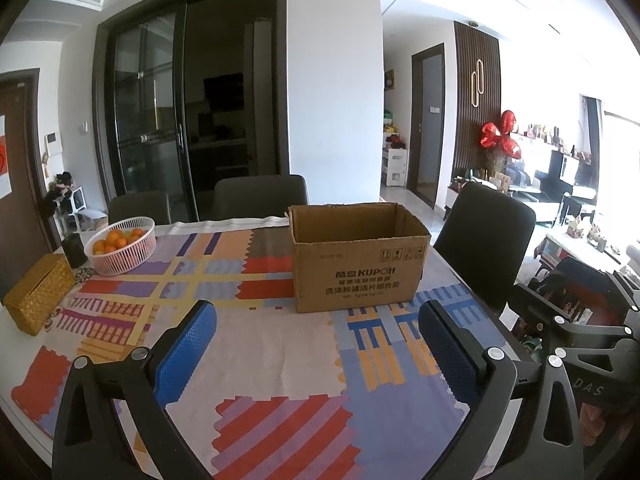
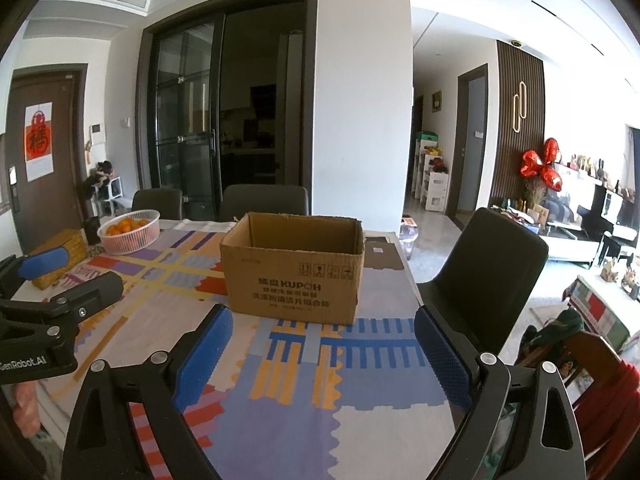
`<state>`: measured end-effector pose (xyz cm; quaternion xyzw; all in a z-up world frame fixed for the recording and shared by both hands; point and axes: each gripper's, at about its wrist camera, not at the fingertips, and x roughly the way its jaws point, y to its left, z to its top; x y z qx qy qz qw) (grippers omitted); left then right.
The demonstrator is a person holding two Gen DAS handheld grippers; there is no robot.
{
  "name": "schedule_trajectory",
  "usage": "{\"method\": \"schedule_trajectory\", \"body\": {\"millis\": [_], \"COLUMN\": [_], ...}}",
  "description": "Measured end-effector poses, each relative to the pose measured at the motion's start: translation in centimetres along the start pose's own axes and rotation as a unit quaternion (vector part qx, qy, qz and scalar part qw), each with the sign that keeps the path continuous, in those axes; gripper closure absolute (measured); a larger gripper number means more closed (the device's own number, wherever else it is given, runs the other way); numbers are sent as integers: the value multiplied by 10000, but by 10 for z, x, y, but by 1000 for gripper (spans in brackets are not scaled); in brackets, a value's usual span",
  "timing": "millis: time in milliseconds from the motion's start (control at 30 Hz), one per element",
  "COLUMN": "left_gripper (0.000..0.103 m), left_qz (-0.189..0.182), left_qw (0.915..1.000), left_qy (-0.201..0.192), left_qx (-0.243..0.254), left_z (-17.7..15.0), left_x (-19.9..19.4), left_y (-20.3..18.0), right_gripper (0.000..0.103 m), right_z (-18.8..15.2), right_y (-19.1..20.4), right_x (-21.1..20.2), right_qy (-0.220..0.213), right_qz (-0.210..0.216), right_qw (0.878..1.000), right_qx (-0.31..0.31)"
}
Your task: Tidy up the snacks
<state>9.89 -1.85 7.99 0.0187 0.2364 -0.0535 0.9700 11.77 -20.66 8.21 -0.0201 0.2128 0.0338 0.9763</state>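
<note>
While both grippers hang over the near edge of the table (image 1: 280, 360), nothing of the sorting shows as done. Left gripper (image 1: 316, 320): jaws spread wide, nothing between the blue pads (image 1: 184, 352). Right gripper (image 2: 322, 324): likewise spread and bare; it also shows at the right border of the left view, over the table's right edge.

Box (image 1: 356, 256): open-topped cardboard, standing toward the far right of the table, its printed face turned to the cameras. Only the upper inner walls are visible and these are bare; the bottom is hidden, so its contents cannot be told.

Basket (image 1: 122, 250): white, holding oranges (image 1: 116, 240), near the far left corner. Woven case (image 1: 38, 294): at the left edge, beside a small dark container (image 1: 74, 250).

No packaged snacks appear on the cloth in either view. Dark and red items lie off the right edge, past the right gripper, too blurred to identify. Judgement: the task stands at or near its start, with every pick and placement apparently left to do.
</note>
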Motion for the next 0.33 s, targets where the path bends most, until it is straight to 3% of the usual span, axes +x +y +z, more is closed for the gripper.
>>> {"method": "schedule_trajectory", "body": {"millis": [333], "left_gripper": [0], "left_qz": [-4], "left_qw": [10000], "left_qy": [86], "left_qx": [-41], "left_z": [0], "left_x": [5], "left_y": [0], "right_gripper": [10], "right_z": [0], "right_y": [1], "right_x": [0], "right_qy": [39], "right_qz": [-3], "right_qw": [10000], "right_qx": [3]}}
